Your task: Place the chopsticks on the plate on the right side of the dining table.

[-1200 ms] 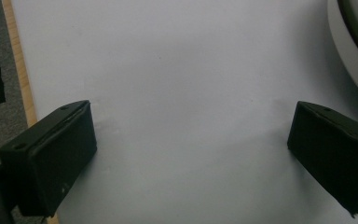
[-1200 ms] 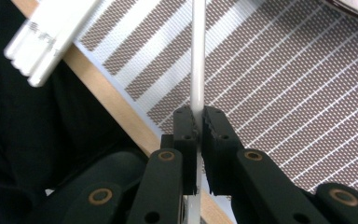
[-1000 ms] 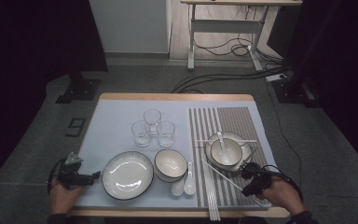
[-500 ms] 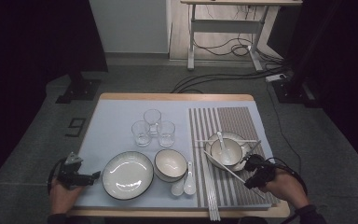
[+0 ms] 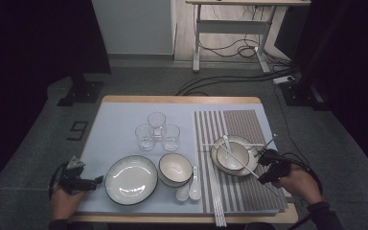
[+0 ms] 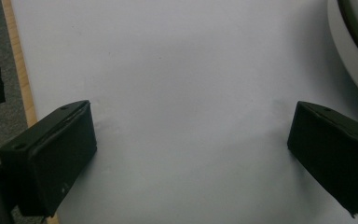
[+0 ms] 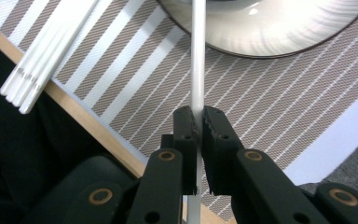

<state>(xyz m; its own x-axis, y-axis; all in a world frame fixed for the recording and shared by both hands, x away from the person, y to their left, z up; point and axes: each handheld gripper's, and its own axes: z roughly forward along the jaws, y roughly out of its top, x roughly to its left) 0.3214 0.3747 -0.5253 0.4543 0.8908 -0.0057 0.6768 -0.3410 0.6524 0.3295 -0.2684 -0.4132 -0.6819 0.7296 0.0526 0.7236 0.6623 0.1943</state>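
Observation:
My right gripper [image 5: 267,168] is at the table's right front, over the striped mat [image 5: 242,127], shut on a white chopstick [image 5: 239,162]. The chopstick slants up-left across the bowl [image 5: 235,155] that sits on a plate [image 5: 216,155]. In the right gripper view the pads [image 7: 186,122] pinch the chopstick [image 7: 197,56], which runs up toward the plate [image 7: 265,28]. My left gripper [image 5: 95,181] rests low at the left front, open, just left of a large plate [image 5: 131,179]. In the left gripper view its gripper [image 6: 191,144] holds nothing, over the pale blue mat [image 6: 177,70].
An empty bowl [image 5: 175,167] and two white spoons [image 5: 189,189] lie at the front middle. Three glasses [image 5: 157,130] stand behind them. A bundle of white chopsticks [image 5: 218,201] lies over the front edge. Another spoon [image 5: 226,141] rests in the right bowl.
The right gripper has risen and moved away from the front edge with the chopstick in it. The left gripper has stayed put.

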